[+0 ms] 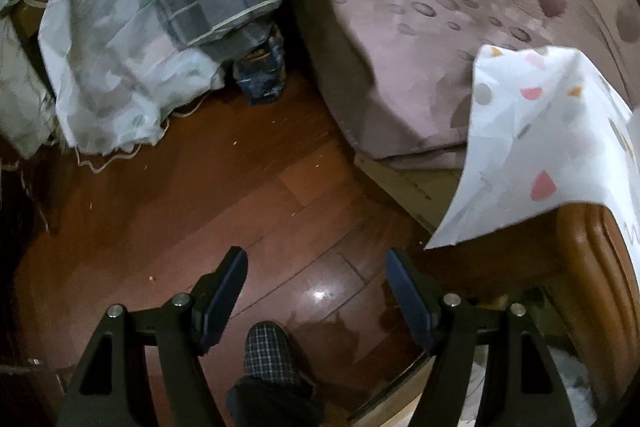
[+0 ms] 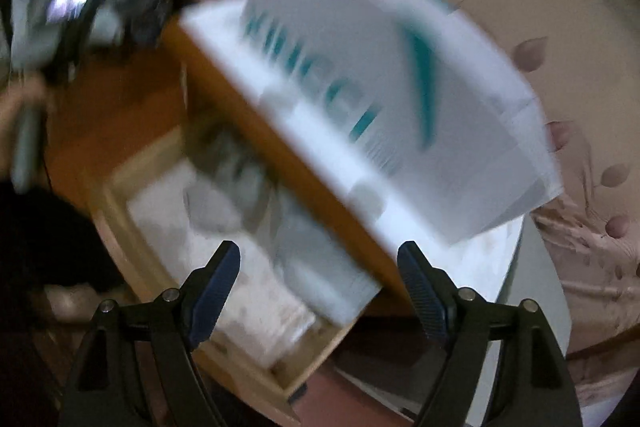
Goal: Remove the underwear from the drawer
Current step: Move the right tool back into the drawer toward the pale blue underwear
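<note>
Blur is smearing the right view: pale folded underwear [image 2: 224, 227] is lying in the open drawer [image 2: 132, 267], its axis unreadable. Left gripper [image 1: 316, 263] fingers are gaping wide over floor [image 1: 180, 207]; right gripper [image 2: 320, 259] fingers are gaping wide, empty.

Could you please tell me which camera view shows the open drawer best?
The right wrist view: the drawer lies open below the gripper, pale contents blurred. The left wrist view catches only a sliver at its lower right edge.
</note>
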`<state>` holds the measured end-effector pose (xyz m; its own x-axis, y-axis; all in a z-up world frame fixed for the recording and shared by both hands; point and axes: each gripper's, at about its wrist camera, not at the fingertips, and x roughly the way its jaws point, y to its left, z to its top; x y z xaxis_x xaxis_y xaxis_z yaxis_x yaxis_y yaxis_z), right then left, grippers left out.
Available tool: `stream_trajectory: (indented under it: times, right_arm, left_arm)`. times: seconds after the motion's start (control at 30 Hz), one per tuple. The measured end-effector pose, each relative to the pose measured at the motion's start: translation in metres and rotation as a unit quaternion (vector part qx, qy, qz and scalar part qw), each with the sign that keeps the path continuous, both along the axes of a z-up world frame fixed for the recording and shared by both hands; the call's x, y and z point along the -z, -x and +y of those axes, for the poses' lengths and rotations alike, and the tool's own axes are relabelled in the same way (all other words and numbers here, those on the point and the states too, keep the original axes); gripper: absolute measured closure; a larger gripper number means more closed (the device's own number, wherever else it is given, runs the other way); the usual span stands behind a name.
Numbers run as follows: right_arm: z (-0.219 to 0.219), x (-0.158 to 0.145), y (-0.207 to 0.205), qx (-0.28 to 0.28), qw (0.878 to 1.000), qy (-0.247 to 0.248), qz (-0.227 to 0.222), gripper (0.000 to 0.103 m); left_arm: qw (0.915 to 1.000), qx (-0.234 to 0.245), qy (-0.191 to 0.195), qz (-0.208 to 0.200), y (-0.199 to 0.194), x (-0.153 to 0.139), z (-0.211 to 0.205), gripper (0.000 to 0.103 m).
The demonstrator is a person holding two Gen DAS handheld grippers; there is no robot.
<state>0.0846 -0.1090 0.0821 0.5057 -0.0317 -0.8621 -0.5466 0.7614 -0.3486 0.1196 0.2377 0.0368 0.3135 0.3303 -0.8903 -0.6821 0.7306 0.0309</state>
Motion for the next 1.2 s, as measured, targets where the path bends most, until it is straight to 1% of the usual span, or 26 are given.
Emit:
stream_trajectory:
  times: [0.07, 0.17, 0.27, 0.37, 0.43, 0.57, 0.7, 0.83, 1.1, 1.2]
  right_arm:
    - [0.001, 0.026, -0.002, -0.003, 1.000, 0.030, 0.003, 0.025]
    - [0.006, 0.064, -0.007, -0.020, 0.995, 0.094, -0.010, 0.025]
    - [0.013, 0.097, -0.010, -0.043, 0.987, 0.153, -0.023, 0.025]
    - [0.020, 0.125, -0.013, -0.068, 0.978, 0.196, -0.027, 0.025]
    - [0.023, 0.139, -0.015, -0.080, 0.973, 0.214, -0.026, 0.025]
    - [0.023, 0.159, -0.017, -0.089, 0.968, 0.235, -0.023, 0.025]
    - [0.021, 0.173, -0.020, -0.095, 0.959, 0.265, -0.040, 0.025]
    - [0.016, 0.181, -0.028, -0.086, 0.961, 0.261, -0.028, 0.025]
    - [0.013, 0.194, -0.034, -0.075, 0.960, 0.266, -0.036, 0.025]
    - [0.017, 0.201, -0.033, -0.076, 0.957, 0.277, -0.043, 0.025]
  left_arm:
    - [0.9998, -0.020, 0.001, -0.002, 0.004, -0.001, 0.007, 0.029]
    - [0.9991, -0.043, 0.003, -0.006, 0.010, -0.002, 0.015, 0.029]
    - [0.9989, -0.047, 0.006, -0.006, 0.011, -0.003, 0.017, 0.029]
    - [0.9990, -0.043, 0.010, -0.001, 0.009, -0.001, 0.017, 0.029]
    - [0.9991, -0.041, 0.013, 0.001, 0.008, 0.000, 0.017, 0.029]
    - [0.9991, -0.038, 0.016, 0.005, 0.007, 0.001, 0.016, 0.029]
    - [0.9993, -0.033, 0.018, 0.007, 0.004, 0.003, 0.013, 0.029]
    - [0.9994, -0.027, 0.020, 0.009, 0.003, 0.004, 0.009, 0.029]
    - [0.9996, -0.021, 0.018, 0.010, 0.001, 0.005, 0.007, 0.029]
    - [0.9996, -0.017, 0.018, 0.011, 0.000, 0.005, 0.007, 0.029]
